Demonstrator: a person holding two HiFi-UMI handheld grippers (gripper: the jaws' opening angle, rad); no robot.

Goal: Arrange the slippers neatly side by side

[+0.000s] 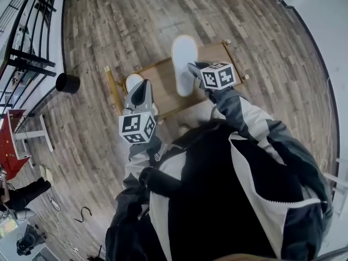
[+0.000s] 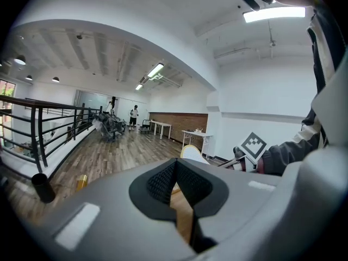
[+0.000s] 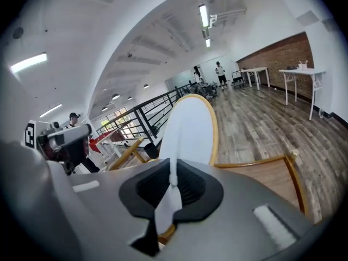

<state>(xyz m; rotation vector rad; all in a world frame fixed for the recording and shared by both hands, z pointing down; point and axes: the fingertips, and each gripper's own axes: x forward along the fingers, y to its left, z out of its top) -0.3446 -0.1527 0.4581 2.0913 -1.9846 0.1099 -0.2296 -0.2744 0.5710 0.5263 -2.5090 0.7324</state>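
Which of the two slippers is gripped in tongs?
The slipper on the right, pinched by the right tongs; the other slipper lies ungripped on the tray.

Wooden tray [image 1: 163, 88] on plank floor [image 1: 109, 26], white slipper [image 1: 133, 81] at its left end, black bin [image 1: 67, 82] nearby.

Bright, even indoor light fills all 3 views, coming from ceiling strip lights [image 3: 203, 14]. 1 strip [image 2: 274, 14] flares to pure white at the top of the left gripper view. Shadows on the wooden floor [image 1: 109, 26] are soft and faint. The white slipper [image 1: 184, 64] looks nearly washed out. Fisheye bending curves the railing [image 2: 37, 132] and the planks towards the edges. The corners fall to black, and the nearest surfaces in both gripper views are soft.
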